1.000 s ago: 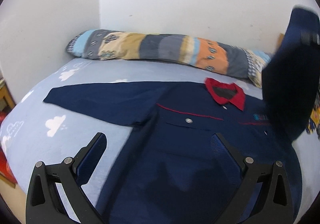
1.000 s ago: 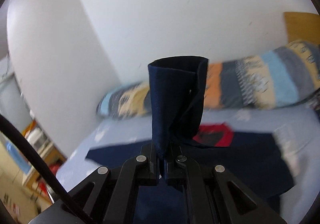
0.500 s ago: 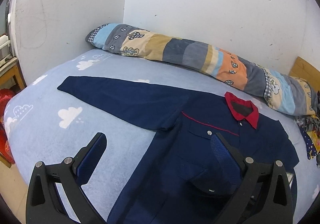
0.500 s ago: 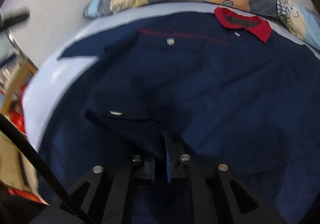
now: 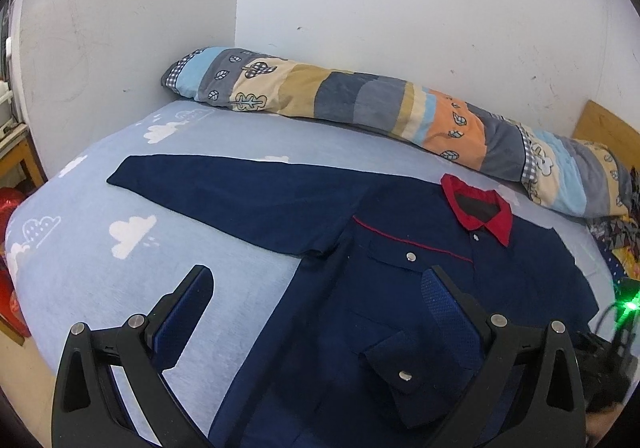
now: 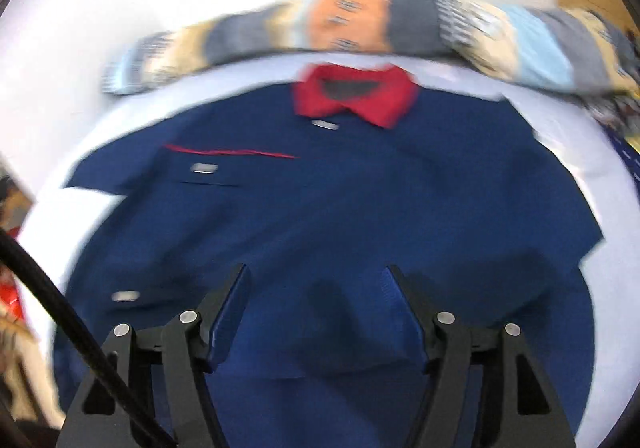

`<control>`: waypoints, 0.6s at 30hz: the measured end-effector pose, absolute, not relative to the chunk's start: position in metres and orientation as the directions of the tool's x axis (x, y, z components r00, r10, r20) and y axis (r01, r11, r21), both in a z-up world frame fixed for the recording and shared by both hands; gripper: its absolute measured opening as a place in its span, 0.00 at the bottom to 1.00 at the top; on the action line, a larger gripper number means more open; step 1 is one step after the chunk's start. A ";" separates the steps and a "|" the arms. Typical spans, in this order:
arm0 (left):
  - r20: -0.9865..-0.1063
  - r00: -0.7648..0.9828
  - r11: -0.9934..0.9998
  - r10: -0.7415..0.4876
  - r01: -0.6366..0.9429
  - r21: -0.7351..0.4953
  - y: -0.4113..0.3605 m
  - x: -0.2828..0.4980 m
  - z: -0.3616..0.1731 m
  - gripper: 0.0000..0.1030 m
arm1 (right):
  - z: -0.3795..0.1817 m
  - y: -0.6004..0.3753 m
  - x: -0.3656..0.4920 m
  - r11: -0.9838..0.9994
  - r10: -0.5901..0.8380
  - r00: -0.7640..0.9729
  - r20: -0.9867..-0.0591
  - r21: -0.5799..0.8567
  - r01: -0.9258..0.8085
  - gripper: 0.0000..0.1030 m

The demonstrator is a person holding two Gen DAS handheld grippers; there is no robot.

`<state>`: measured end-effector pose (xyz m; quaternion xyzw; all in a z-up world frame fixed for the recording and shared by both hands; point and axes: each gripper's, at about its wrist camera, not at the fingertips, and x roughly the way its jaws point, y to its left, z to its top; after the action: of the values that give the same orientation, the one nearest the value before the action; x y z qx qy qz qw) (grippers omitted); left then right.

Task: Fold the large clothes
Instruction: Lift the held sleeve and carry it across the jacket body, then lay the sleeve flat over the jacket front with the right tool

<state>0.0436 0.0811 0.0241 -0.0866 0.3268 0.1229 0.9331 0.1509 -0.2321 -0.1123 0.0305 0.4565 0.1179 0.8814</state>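
Observation:
A navy shirt (image 5: 400,288) with a red collar (image 5: 478,209) lies face up on the light blue bed (image 5: 100,248). Its left sleeve (image 5: 224,193) stretches out flat to the left. Its right sleeve is folded across the body, its cuff (image 5: 394,366) lying on the lower front. My left gripper (image 5: 316,312) is open and empty above the shirt's left edge. My right gripper (image 6: 318,312) is open and empty just above the folded sleeve on the shirt (image 6: 340,207). The right view is motion-blurred.
A long patchwork bolster (image 5: 380,107) lies along the white wall behind the shirt. A wooden headboard (image 5: 612,131) and patterned cloth (image 5: 624,232) sit at the right. A wooden stand (image 5: 20,155) and red object (image 5: 8,296) are off the bed's left edge.
My right gripper carried the right sleeve down across the shirt's body, laid it there, opened and let go. My left gripper stayed open and shifted its view slightly right.

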 end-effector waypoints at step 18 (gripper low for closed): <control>-0.624 0.755 0.911 0.199 -0.377 -0.166 0.134 0.032 0.030 1.00 | -0.135 -0.053 0.064 0.651 0.324 0.495 -0.806 -0.190 -0.735 0.47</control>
<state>0.0323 0.1341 0.0303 -0.1421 0.3133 0.1557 0.9260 0.0643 -0.0528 -0.1354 -0.2665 0.3859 0.3220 0.8224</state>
